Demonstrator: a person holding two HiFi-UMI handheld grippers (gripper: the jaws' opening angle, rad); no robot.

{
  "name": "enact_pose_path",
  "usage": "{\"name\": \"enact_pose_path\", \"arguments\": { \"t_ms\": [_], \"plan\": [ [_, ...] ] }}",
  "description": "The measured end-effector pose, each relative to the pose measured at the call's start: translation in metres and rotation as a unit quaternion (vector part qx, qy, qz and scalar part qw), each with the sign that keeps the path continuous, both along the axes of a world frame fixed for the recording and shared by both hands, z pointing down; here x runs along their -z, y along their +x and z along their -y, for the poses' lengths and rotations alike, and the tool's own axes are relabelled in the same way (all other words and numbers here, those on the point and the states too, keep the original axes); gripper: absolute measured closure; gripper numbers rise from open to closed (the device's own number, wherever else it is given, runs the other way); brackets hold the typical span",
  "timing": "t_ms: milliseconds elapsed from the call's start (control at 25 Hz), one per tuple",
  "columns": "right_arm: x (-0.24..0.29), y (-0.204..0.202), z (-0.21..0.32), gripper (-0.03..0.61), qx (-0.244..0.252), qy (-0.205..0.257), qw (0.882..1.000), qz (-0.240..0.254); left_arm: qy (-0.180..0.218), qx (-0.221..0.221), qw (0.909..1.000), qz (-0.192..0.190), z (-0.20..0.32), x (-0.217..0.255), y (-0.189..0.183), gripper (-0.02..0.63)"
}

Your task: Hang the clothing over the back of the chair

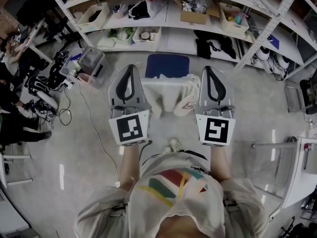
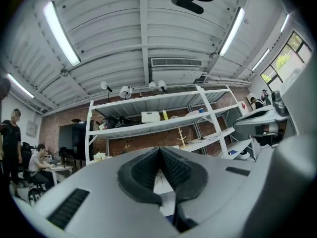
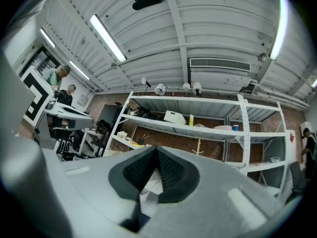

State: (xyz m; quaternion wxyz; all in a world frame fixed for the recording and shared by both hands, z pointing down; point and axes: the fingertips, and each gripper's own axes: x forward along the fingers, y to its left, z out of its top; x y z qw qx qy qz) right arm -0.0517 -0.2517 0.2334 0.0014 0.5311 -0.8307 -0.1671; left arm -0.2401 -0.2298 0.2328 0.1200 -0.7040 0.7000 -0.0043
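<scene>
Nearest of all is the person's own pale shirt, with both forearms reaching out from it, each carrying a square-marked cube.

Ahead of those, the left gripper and the right gripper are held side by side at the same height, pointing away from the person toward the shelves. Each has its jaws pressed together. In each gripper view a strip of white cloth shows in the gap under the pads, so each looks clamped on a top corner of the clothing.

That white garment hangs as a sheet between the two grippers. Its held top edge runs straight across from one to the other.

Just beyond and below that edge, toward the shelf side of the floor, stands the chair. Only a blue panel of it shows above the cloth, and I cannot tell whether that is the seat or the backrest. The panel's width runs parallel to the stretched edge and sits centred between the grippers, so neither hand is nearer.

By my count there are two grippers, one garment and one chair. The next move looks like carrying the edge forward over the chair.
</scene>
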Motion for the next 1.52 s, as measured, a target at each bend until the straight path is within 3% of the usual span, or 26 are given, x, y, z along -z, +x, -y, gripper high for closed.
{"name": "enact_pose_path", "arguments": {
  "t_ms": [360,480,1040,1520],
  "plan": [
    [-0.033,-0.011,-0.014,0.572,0.016,-0.058,0.998,0.005,-0.012,0.013,0.9997,-0.016,-0.016,-0.015,-0.001,0.600],
    [-0.031,-0.013,-0.015,0.574,0.017,-0.057,0.998,0.002,-0.031,0.015,0.9994,-0.004,-0.019,-0.018,0.000,0.600],
    [-0.035,-0.001,-0.015,0.574,0.000,-0.058,0.998,0.002,-0.018,0.026,0.9995,-0.005,-0.024,-0.013,-0.006,0.600],
    [-0.036,-0.001,-0.014,0.574,0.007,-0.065,0.998,0.001,-0.031,0.029,0.9991,0.000,-0.024,-0.015,-0.005,0.600]
  ]
}}
